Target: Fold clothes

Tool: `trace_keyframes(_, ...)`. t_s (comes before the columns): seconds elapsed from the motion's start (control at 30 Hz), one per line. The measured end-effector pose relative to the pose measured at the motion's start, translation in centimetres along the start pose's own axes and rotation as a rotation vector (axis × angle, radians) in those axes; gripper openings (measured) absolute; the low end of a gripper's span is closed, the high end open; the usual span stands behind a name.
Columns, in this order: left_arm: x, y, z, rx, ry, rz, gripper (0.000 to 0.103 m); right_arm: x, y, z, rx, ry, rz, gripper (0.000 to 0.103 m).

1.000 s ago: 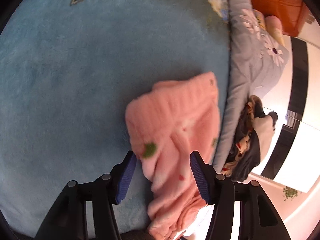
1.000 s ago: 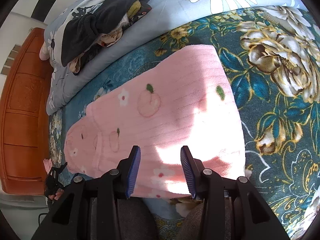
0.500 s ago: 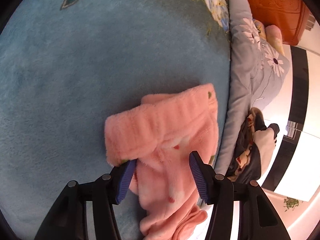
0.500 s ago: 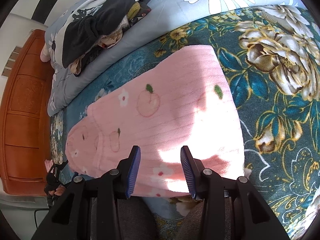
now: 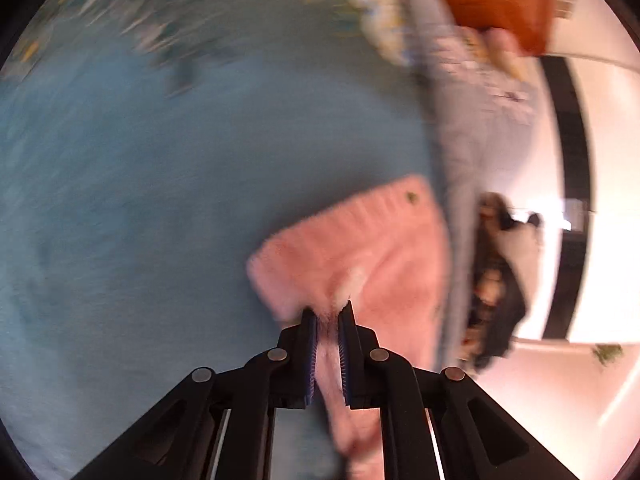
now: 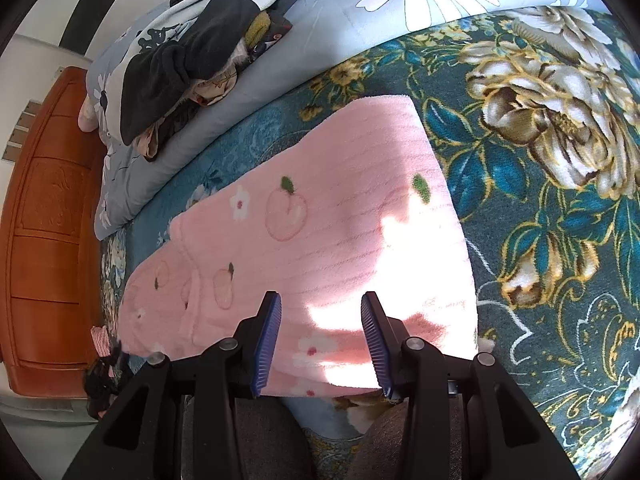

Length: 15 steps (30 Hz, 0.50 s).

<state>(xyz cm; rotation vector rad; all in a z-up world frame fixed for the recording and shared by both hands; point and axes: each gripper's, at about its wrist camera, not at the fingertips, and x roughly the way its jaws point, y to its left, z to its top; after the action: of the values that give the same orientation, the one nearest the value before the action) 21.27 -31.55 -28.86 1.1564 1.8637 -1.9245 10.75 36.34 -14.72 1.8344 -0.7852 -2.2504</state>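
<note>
A fluffy pink garment [image 6: 320,248] with peach and flower prints lies flat on the floral teal blanket [image 6: 540,208]. My right gripper [image 6: 320,312] hovers open over its near, sunlit part, with nothing between the fingers. In the blurred left wrist view, my left gripper [image 5: 327,312] is shut on a bunched end of the same pink garment [image 5: 360,248], which lies over the plain blue part of the blanket [image 5: 140,220]. The pinched fabric runs down between the fingers toward the camera.
A grey quilt with white daisies [image 6: 400,4] lies along the far side, with a heap of dark clothes [image 6: 192,44] on it. An orange wooden headboard [image 6: 48,220] stands at the left. A white wall with a black stripe [image 5: 576,200] shows at the right of the left wrist view.
My left gripper went from open around the pink garment's end to shut on it, and its view now blurs with motion. The right gripper stayed open and nearly still.
</note>
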Motion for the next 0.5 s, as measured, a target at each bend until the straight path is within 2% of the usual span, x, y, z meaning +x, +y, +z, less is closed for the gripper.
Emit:
trace_keyframes(0.07, 0.1, 0.8, -0.1, -0.033, 0.001, -0.032, 0.01, 0.1, 0.0, 0.0, 0.001, 0.003, 0.001, 0.043)
trace_keyframes(0.23, -0.3, -0.7, 0.7, 0.072, 0.026, 0.066, 0.018, 0.5, 0.0, -0.2, 0.004, 0.009, 0.003, 0.043)
trace_keyframes(0.3, 0.1, -1.1, 0.6, 0.056, 0.025, 0.05, 0.021, 0.6, -0.1, -0.2, 0.006, 0.011, 0.004, 0.043)
trace_keyframes(0.33, 0.3, -1.3, 0.6, 0.043, 0.022, 0.036, 0.025, 0.6, 0.0, -0.3, 0.005, 0.011, 0.006, 0.043)
trace_keyframes(0.4, 0.8, -1.6, 0.4, 0.015, 0.016, 0.008, 0.04, 0.4, 0.0, -0.4, 0.006, 0.009, 0.013, 0.043)
trace_keyframes(0.43, 1.0, -1.8, 0.3, 0.002, 0.013, -0.006, 0.053, 0.3, 0.0, -0.4, 0.006, 0.007, 0.017, 0.043)
trace_keyframes(0.47, 1.2, -2.0, 0.2, -0.012, 0.01, -0.02, 0.06, 0.2, -0.1, -0.5, 0.009, 0.003, 0.023, 0.043)
trace_keyframes(0.5, 1.4, -2.1, 0.2, -0.026, 0.008, -0.034, 0.06, 0.0, -0.1, -0.5, 0.011, -0.001, 0.03, 0.043)
